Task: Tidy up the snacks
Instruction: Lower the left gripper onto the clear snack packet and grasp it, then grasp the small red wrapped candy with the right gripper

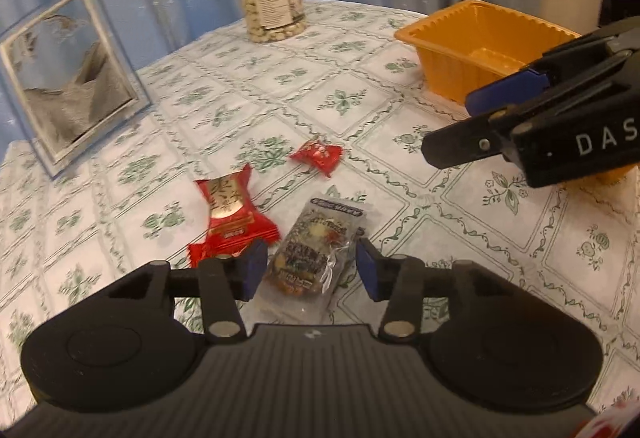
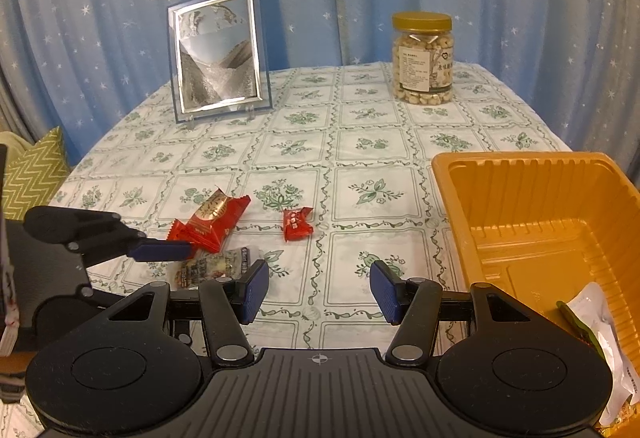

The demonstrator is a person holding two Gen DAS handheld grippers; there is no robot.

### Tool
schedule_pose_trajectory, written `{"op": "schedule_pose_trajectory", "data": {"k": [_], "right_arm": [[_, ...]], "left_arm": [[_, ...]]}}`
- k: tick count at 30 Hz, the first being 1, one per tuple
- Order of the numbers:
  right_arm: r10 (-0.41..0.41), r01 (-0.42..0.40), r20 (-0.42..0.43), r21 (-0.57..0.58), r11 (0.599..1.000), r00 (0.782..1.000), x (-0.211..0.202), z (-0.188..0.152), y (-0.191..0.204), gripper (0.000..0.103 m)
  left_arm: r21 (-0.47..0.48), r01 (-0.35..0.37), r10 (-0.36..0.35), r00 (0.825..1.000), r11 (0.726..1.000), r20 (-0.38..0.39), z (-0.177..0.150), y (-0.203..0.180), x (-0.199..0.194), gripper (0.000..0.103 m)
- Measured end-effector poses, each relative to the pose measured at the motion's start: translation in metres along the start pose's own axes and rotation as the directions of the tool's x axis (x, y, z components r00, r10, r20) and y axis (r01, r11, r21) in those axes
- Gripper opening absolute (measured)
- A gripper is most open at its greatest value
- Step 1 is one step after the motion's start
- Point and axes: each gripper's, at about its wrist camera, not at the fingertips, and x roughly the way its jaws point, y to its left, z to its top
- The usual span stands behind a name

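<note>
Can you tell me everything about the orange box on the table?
The orange box is a rectangular tray of thin, shiny plastic with ribbed walls and a flat rim. It sits upright and open-topped on the flowered tablecloth, near the table's right side. Inside, a white snack packet leans in the near corner; the rest of the floor that shows is bare. In the left wrist view the right gripper shows in front of it; whether they touch cannot be told.

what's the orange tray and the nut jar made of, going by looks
Orange tray: looks like thin moulded plastic, glossy, judging by its ribbed walls and the shine on its floor. Nut jar: clear plastic or glass, it is hard to tell which; the nuts show through, under a yellow lid that is probably plastic.
</note>
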Motion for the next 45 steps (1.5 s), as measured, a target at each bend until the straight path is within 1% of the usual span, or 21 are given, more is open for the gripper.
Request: {"op": "schedule_pose_trajectory", "data": {"k": [3, 4, 6, 8, 10, 12, 14, 15, 17, 19, 22, 23, 24, 29, 30, 31, 35, 37, 39, 40, 45], "right_arm": [[-0.001, 0.001, -0.002, -0.003, 1.0, 1.0, 0.003, 0.001, 0.0, 0.056], [-0.001, 0.001, -0.001, -0.003, 1.0, 1.0, 0.004, 0.001, 0.0, 0.056], [0.0, 0.0, 0.0, -0.006, 1.0, 1.0, 0.006, 0.002, 0.0, 0.056], [0.006, -0.005, 0.002, -0.009, 1.0, 1.0, 0.008, 0.003, 0.001, 0.056], [0.011, -0.01, 0.006, -0.017, 1.0, 1.0, 0.01, 0.005, 0.002, 0.056], [0.019, -0.018, 0.013, -0.026, 0.999, 1.0, 0.013, 0.007, 0.003, 0.056], [0.027, -0.027, 0.016, -0.04, 0.999, 0.999, 0.018, 0.01, 0.005, 0.056], [0.031, -0.03, 0.017, -0.048, 0.998, 0.999, 0.021, 0.011, 0.006, 0.056], [0.043, -0.041, 0.016, -0.061, 0.997, 0.999, 0.028, 0.014, 0.007, 0.056], [0.049, -0.048, 0.01, -0.069, 0.996, 0.999, 0.038, 0.019, 0.008, 0.056], [0.053, -0.052, 0.012, -0.086, 0.995, 0.999, 0.051, 0.023, 0.009, 0.056], [0.055, -0.054, 0.012, -0.09, 0.995, 0.998, 0.055, 0.024, 0.01, 0.056], [0.056, -0.055, 0.012, -0.092, 0.994, 0.998, 0.059, 0.026, 0.009, 0.056], [0.074, -0.073, 0.006, -0.074, 0.995, 0.997, 0.081, 0.032, 0.009, 0.055], [0.072, -0.072, 0.003, -0.077, 0.994, 0.997, 0.086, 0.033, 0.01, 0.052], [0.07, -0.07, -0.005, -0.079, 0.994, 0.998, 0.091, 0.033, 0.01, 0.046], [0.052, -0.055, -0.031, -0.113, 0.992, 0.998, 0.108, 0.031, 0.014, 0.04], [0.038, -0.044, -0.042, -0.144, 0.989, 0.998, 0.113, 0.027, 0.017, 0.029], [0.017, -0.023, -0.036, -0.176, 0.984, 0.999, 0.113, 0.024, 0.019, 0.024], [0.015, -0.022, -0.04, -0.176, 0.984, 0.999, 0.112, 0.024, 0.019, 0.02], [0.006, -0.011, -0.033, -0.144, 0.989, 0.999, 0.1, 0.025, 0.014, 0.019]], "left_arm": [[0.023, 0.014, -0.014, 1.0, 1.0, -0.02, 0.001, 0.0, 0.007, 0.046], [0.016, 0.014, -0.014, 1.0, 1.0, -0.022, 0.001, 0.0, 0.007, 0.046], [-0.028, 0.012, -0.012, 1.0, 1.0, -0.024, -0.001, 0.001, 0.006, 0.044], [-0.069, -0.001, -0.001, 1.0, 0.998, -0.028, -0.003, 0.002, 0.003, 0.037], [-0.112, -0.034, 0.029, 0.999, 0.993, -0.044, -0.005, 0.001, -0.003, 0.034], [-0.18, -0.079, 0.067, 0.995, 0.98, -0.073, -0.009, 0.0, -0.011, 0.034], [-0.241, -0.104, 0.085, 0.992, 0.965, -0.089, -0.013, -0.001, -0.017, 0.034], [-0.256, -0.111, 0.09, 0.992, 0.96, -0.093, -0.015, -0.001, -0.018, 0.034], [-0.26, -0.115, 0.094, 0.991, 0.959, -0.092, -0.015, -0.001, -0.018, 0.035], [-0.285, -0.11, 0.087, 0.992, 0.952, -0.092, -0.017, 0.002, -0.013, 0.038], [-0.31, -0.093, 0.082, 0.995, 0.946, -0.051, -0.022, 0.005, -0.01, 0.04], [-0.308, -0.095, 0.085, 0.995, 0.947, -0.046, -0.023, 0.004, -0.01, 0.04], [-0.309, -0.093, 0.084, 0.996, 0.946, -0.043, -0.023, 0.004, -0.01, 0.035], [-0.325, -0.116, 0.105, 0.993, 0.939, -0.054, -0.021, -0.001, -0.013, 0.034], [-0.331, -0.117, 0.105, 0.993, 0.936, -0.053, -0.022, -0.001, -0.014, 0.034], [-0.335, -0.118, 0.107, 0.993, 0.935, -0.052, -0.023, -0.001, -0.015, 0.034], [-0.343, -0.118, 0.108, 0.993, 0.932, -0.046, -0.024, 0.001, -0.014, 0.034], [-0.344, -0.12, 0.111, 0.993, 0.931, -0.045, -0.024, 0.001, -0.014, 0.034], [-0.345, -0.121, 0.113, 0.993, 0.931, -0.044, -0.024, 0.0, -0.014, 0.034], [-0.349, -0.118, 0.111, 0.993, 0.93, -0.041, -0.024, 0.0, -0.014, 0.034], [-0.349, -0.125, 0.117, 0.992, 0.929, -0.044, -0.024, -0.002, -0.015, 0.034]]}}
